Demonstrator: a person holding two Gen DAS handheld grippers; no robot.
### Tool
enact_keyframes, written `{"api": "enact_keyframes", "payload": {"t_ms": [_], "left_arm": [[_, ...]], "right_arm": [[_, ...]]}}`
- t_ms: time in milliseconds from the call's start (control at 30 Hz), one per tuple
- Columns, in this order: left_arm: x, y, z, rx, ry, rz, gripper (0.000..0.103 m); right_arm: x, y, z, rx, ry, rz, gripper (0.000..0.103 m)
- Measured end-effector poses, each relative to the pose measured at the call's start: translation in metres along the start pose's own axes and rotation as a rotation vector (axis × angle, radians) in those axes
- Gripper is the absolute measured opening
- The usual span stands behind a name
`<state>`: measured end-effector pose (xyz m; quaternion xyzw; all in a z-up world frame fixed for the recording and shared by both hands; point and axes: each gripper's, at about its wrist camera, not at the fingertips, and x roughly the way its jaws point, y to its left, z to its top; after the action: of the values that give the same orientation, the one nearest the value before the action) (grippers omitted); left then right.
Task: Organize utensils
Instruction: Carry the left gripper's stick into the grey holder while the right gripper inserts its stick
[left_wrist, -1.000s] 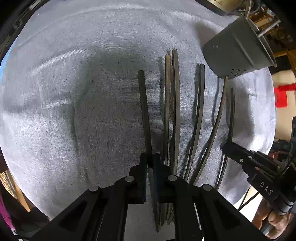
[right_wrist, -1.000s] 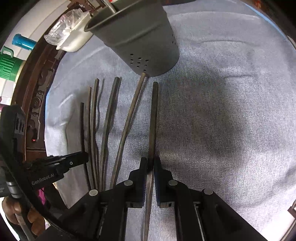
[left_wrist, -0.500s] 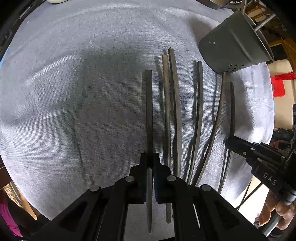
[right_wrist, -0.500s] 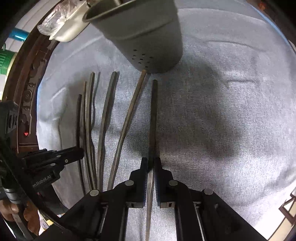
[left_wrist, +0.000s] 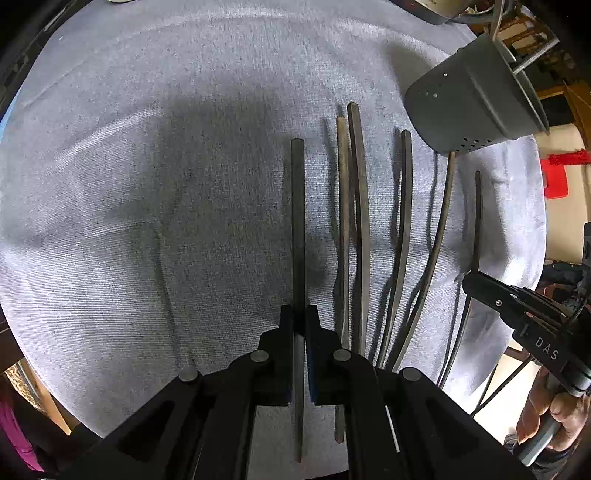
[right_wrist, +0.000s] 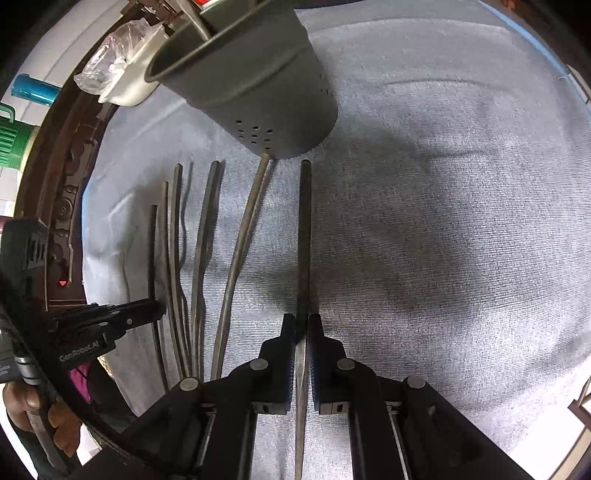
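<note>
Several dark, thin utensils lie side by side on a grey cloth (left_wrist: 147, 221). My left gripper (left_wrist: 299, 314) is shut on the leftmost utensil (left_wrist: 297, 206), which points straight ahead. My right gripper (right_wrist: 302, 323) is shut on the rightmost utensil (right_wrist: 304, 229), whose tip ends just short of the grey perforated holder (right_wrist: 258, 88). The holder also shows in the left wrist view (left_wrist: 476, 96) at the upper right, with metal utensils standing in it. Each gripper shows in the other's view: the right one (left_wrist: 517, 314), the left one (right_wrist: 103, 325).
The other utensils (left_wrist: 354, 221) lie between the two held ones, some curved. A white tub with plastic wrap (right_wrist: 122, 74) and a green jug (right_wrist: 11, 144) stand beyond the cloth's left edge. A dark wooden table rim (right_wrist: 62, 192) borders the cloth.
The left gripper's utensil has swung from leaning left to pointing straight ahead and lifted a little. The right gripper has moved closer to the holder with its utensil.
</note>
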<state>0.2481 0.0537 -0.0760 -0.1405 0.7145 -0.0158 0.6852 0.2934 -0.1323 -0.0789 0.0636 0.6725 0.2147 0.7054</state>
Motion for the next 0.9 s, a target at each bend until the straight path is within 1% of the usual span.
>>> {"api": "enact_keyframes", "payload": {"t_ms": [33, 200, 300, 333, 433, 500, 733, 900], "left_arm": [[-0.002, 0.001, 0.000, -0.004, -0.006, -0.009, 0.006], [-0.016, 0.009, -0.003, -0.017, -0.046, -0.050, 0.006], [-0.032, 0.016, -0.005, -0.030, -0.089, -0.076, 0.006], [-0.038, 0.017, -0.006, -0.034, -0.111, -0.089, 0.006], [-0.058, 0.020, -0.007, -0.051, -0.185, -0.098, 0.006], [-0.069, 0.023, -0.009, -0.064, -0.219, -0.115, 0.006], [-0.119, 0.025, -0.018, -0.111, -0.423, -0.182, 0.006], [-0.151, 0.028, -0.022, -0.156, -0.604, -0.244, 0.006]], "right_arm": [[-0.007, -0.007, -0.002, 0.003, -0.007, 0.006, 0.007], [-0.019, -0.017, -0.005, 0.022, -0.056, 0.040, 0.007], [-0.029, -0.023, -0.008, 0.034, -0.093, 0.062, 0.007], [-0.033, -0.025, -0.009, 0.038, -0.109, 0.070, 0.007], [-0.043, -0.027, -0.011, 0.045, -0.145, 0.077, 0.007], [-0.054, -0.032, -0.011, 0.054, -0.175, 0.089, 0.006], [-0.090, -0.048, -0.014, 0.099, -0.283, 0.133, 0.006], [-0.116, -0.050, -0.013, 0.133, -0.393, 0.156, 0.006]]}}
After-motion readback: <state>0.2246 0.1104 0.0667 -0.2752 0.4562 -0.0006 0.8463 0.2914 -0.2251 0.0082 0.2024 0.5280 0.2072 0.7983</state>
